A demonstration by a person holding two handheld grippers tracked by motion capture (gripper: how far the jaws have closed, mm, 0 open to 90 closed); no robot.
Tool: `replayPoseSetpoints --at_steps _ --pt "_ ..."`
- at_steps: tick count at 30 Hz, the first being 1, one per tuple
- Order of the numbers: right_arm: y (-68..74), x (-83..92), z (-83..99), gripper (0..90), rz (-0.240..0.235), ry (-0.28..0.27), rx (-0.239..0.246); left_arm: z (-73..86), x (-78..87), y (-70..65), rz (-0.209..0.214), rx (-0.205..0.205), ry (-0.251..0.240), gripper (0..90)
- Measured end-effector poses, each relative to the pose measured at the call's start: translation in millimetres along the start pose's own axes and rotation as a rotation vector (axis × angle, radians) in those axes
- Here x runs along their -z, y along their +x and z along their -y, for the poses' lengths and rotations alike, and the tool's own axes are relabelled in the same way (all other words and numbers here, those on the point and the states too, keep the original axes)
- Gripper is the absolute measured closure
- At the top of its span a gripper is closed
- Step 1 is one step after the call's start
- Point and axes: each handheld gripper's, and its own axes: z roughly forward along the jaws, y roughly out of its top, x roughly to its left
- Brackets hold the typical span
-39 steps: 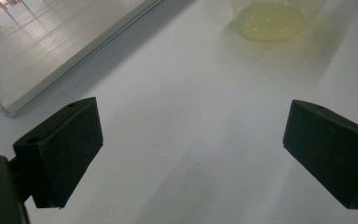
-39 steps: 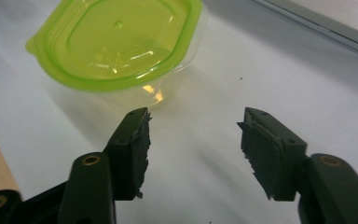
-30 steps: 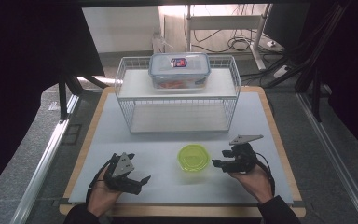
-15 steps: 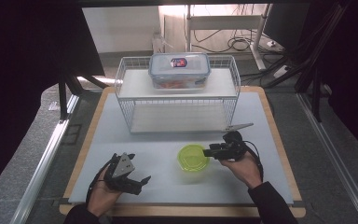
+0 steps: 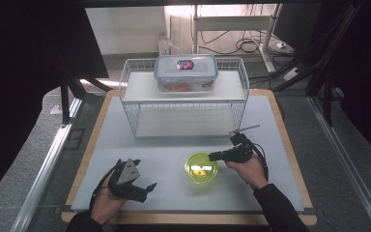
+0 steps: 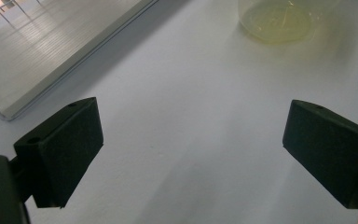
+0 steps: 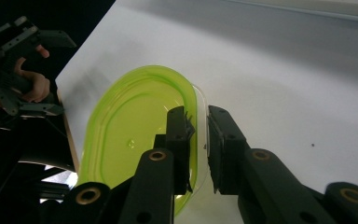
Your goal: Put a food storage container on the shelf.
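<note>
Writing on the box [image 5: 186, 72] label is too small to read. Right gripper [image 7: 199, 135] jaws have just been closing on the green bowl [image 5: 201, 167] rim near the table's front edge. Left gripper [image 5: 142, 187] jaws stand wide apart, empty.

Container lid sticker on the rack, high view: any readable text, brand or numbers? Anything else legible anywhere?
No text can be read in any view.
Sticker on the lid of the clear food container: red and dark blue patches, too small and blurred to read.
Green bowl: no print visible; in the right gripper view its inside is plain.
Wire rack, white tabletop: no markings seen.
</note>
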Motion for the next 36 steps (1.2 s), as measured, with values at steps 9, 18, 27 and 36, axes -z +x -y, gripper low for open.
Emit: replayPoseSetpoints --at_steps 9,18,27,36 --pt "5.8 7.4 -1.6 82.5 -0.049 -0.017 -0.035 -0.4 0.6 0.2 -0.003 -0.005 -0.004 4.7" --pt "11.7 20.2 -6.9 84.3 -0.043 -0.062 -0.030 -0.7 2.1 1.2 -0.004 0.003 -0.014 4.6" --pt "17.0 30.9 -14.2 84.3 -0.082 -0.112 -0.039 -0.8 2.9 2.3 -0.010 0.013 -0.020 4.1" --pt "24.7 42.9 -27.1 84.2 -0.105 -0.153 -0.046 -0.6 3.3 3.0 -0.008 0.024 -0.026 3.8"
